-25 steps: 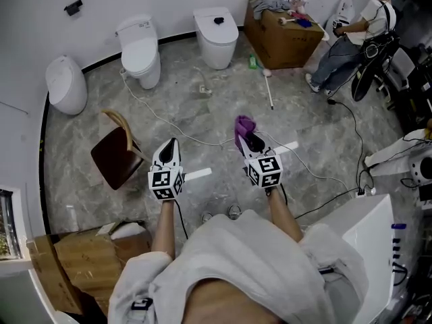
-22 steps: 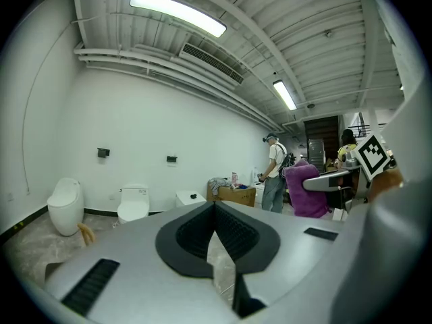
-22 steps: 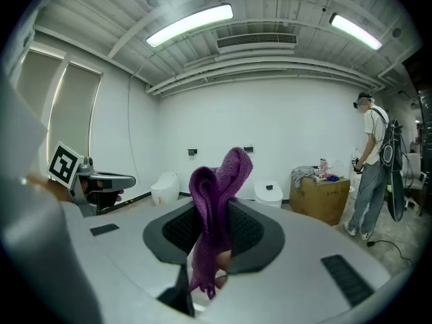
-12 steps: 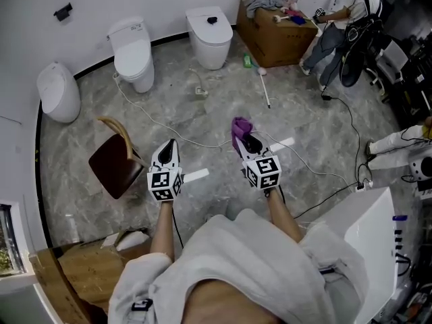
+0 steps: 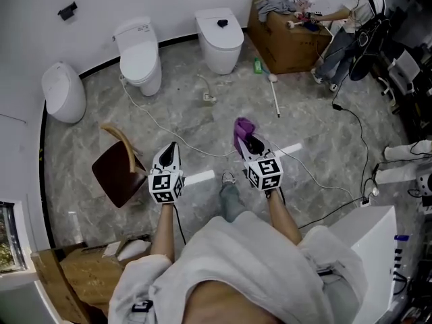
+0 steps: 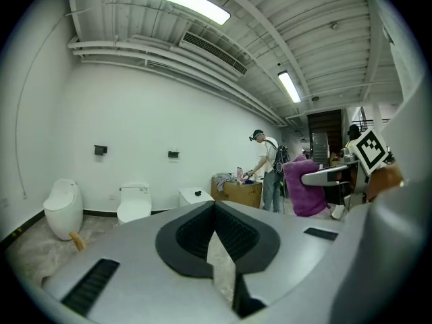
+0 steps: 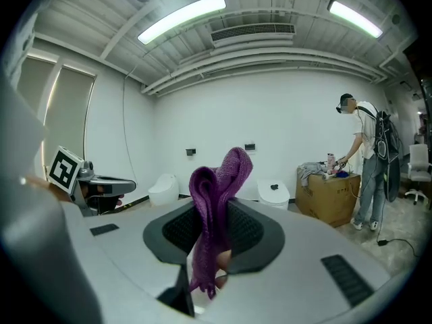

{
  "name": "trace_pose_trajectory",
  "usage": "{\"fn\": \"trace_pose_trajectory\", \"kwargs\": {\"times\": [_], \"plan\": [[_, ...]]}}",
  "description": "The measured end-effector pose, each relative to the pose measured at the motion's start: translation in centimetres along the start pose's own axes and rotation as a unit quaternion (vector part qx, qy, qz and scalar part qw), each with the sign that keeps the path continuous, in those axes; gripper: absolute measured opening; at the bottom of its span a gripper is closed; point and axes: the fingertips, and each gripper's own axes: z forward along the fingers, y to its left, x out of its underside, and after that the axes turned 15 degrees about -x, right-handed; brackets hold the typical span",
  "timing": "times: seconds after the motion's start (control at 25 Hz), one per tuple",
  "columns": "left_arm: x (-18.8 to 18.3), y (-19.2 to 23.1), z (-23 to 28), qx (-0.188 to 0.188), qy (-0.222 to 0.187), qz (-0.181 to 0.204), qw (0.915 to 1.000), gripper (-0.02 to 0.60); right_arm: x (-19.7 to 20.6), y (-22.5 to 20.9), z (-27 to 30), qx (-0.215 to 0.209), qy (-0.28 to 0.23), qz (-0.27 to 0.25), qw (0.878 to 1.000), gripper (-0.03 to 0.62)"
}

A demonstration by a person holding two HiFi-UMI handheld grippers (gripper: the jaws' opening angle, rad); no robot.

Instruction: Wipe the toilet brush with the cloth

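Stepped forward across the floor [image 5: 317, 123], toward the cardboard box [image 5: 287, 42] and the toilet brush [image 5: 275, 98] lying near it, well ahead. Kept left gripper [image 5: 171, 147] fingers pressed together, empty, and right gripper [image 5: 251, 142] fingers clamped on the purple cloth [image 5: 243, 125]; wiping not begun.

The left gripper [image 5: 172, 145] and right gripper [image 5: 250, 140] are white with black fingers [image 6: 183, 237] (marker cubes [image 5: 166, 183] behind); pale shirt [image 5: 250, 268].

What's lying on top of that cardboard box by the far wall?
Crumpled grey clothes and small colourful items lie on the cardboard box; its inside is hidden beneath them.
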Motion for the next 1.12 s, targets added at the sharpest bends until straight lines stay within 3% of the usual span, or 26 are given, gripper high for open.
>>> {"fn": "trace_pose_trajectory", "kwargs": {"times": [0.32,0.72,1.12], "plan": [[-3.5,-0.1,9.3,-0.038,0.002,0.005,0.9993,0.018,-3.4,-8.0,7.1,-0.036,-0.008,0.008,0.999,0.107],[-5.9,-3.6,19.6,-0.05,0.01,0.018,0.9985,0.018,-6.1,-18.6,13.0,-0.059,-0.01,0.02,0.998,0.107],[-5.6,-1.0,24.7,-0.081,0.034,0.01,0.9961,0.018,-7.0,-23.4,19.0,-0.067,-0.003,0.034,0.997,0.108]]}}
